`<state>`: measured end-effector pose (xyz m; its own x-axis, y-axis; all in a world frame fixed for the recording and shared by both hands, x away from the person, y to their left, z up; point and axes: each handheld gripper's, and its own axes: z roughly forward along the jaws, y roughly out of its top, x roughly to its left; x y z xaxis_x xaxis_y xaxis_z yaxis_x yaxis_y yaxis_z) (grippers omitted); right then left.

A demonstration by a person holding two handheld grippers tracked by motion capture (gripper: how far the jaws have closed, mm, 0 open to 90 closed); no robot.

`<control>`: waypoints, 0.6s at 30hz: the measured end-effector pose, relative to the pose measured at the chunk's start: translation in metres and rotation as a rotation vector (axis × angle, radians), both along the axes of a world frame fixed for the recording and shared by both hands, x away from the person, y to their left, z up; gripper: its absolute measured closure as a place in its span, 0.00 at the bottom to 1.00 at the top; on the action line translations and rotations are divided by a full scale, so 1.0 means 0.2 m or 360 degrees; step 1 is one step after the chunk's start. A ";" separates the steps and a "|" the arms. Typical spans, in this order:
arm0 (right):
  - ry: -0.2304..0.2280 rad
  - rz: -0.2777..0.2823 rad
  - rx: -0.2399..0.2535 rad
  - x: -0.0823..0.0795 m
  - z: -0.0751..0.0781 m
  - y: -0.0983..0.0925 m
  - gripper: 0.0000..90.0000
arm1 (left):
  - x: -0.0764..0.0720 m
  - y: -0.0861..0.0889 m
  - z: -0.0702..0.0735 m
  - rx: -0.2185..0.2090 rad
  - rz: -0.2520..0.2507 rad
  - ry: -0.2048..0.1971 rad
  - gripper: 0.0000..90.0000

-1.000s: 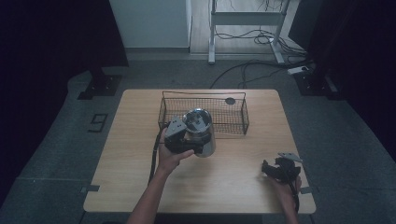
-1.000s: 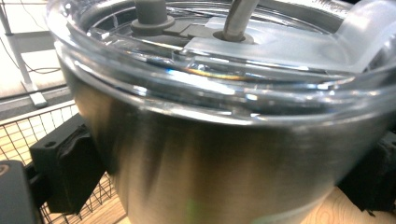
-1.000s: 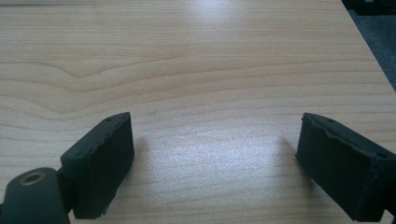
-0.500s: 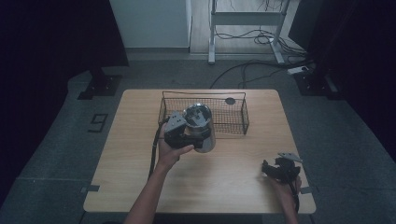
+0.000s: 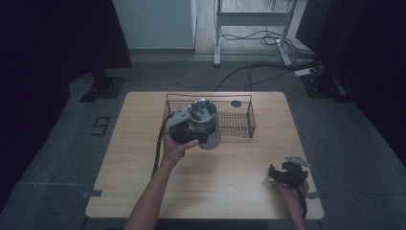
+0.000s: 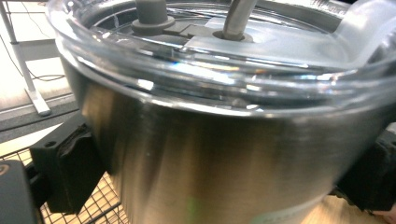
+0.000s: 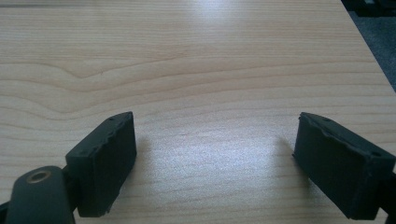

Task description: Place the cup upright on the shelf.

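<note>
A steel tumbler (image 5: 207, 123) with a clear plastic lid (image 6: 224, 56) is held off the table, tilted, over the front left of a black wire basket (image 5: 239, 125). My left gripper (image 5: 191, 129) is shut on the tumbler's body; in the left gripper view the tumbler (image 6: 224, 154) sits between both black pads (image 6: 70, 172), pressed from each side. My right gripper (image 5: 280, 172) rests near the table's front right corner. In the right gripper view its jaws stand wide apart over bare wood, and my right gripper (image 7: 212, 165) is open with nothing between the fingers.
The wire basket stands at the back middle of the wooden table (image 5: 143, 191), and a small dark round object (image 5: 235, 103) lies at its far rim. A cable (image 5: 157, 148) trails from the left gripper. Beyond the table are a metal stand (image 5: 218, 33) and floor cables.
My left gripper has carried the tumbler a little farther back and up, toward the wire basket. The right gripper has stayed where it was.
</note>
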<state>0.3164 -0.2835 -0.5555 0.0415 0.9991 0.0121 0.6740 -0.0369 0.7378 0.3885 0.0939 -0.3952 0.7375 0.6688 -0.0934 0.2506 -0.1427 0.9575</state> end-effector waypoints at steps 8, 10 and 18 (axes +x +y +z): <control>0.0000 -0.0001 0.0000 0.00 0.00 0.00 0.14 | 0.06 -0.01 -0.01 0.0013 0.0029 0.0024 0.05; 0.0000 -0.0001 0.0000 0.00 0.00 0.00 0.15 | 0.07 -0.01 -0.01 0.0020 0.0038 0.0025 0.05; 0.0000 -0.0002 0.0000 0.00 0.00 0.00 0.15 | 0.12 0.00 0.00 0.0014 0.0064 0.0020 0.05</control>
